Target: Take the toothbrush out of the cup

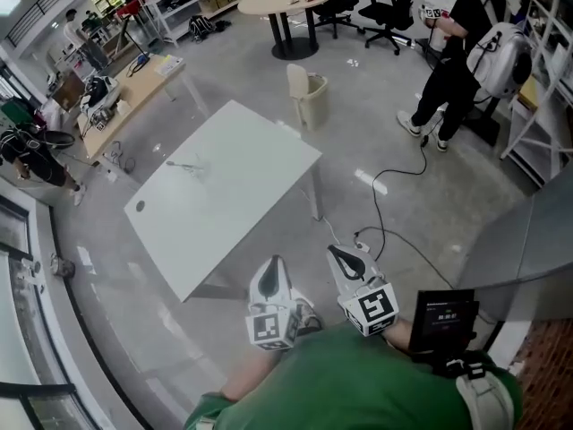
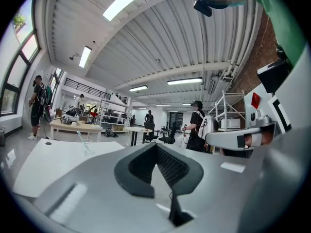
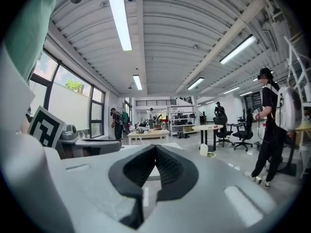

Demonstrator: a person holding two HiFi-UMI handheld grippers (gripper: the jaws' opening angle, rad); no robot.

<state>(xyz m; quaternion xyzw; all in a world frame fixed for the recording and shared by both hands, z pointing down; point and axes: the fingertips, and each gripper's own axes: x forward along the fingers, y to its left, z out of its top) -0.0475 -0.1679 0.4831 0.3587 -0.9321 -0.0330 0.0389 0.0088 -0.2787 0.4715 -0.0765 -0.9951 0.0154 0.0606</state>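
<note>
A clear cup with a toothbrush leaning out of it stands near the far left edge of the white table. In the left gripper view the cup is small and far off, and the toothbrush slants up from it. My left gripper and right gripper are both held close to my body, short of the table's near corner and well away from the cup. Each is shut with nothing between its jaws: left gripper, right gripper.
A beige waste bin stands beyond the table's far corner. A black cable trails over the floor on the right. A person stands at the back right, a round table behind, a wooden desk at the left.
</note>
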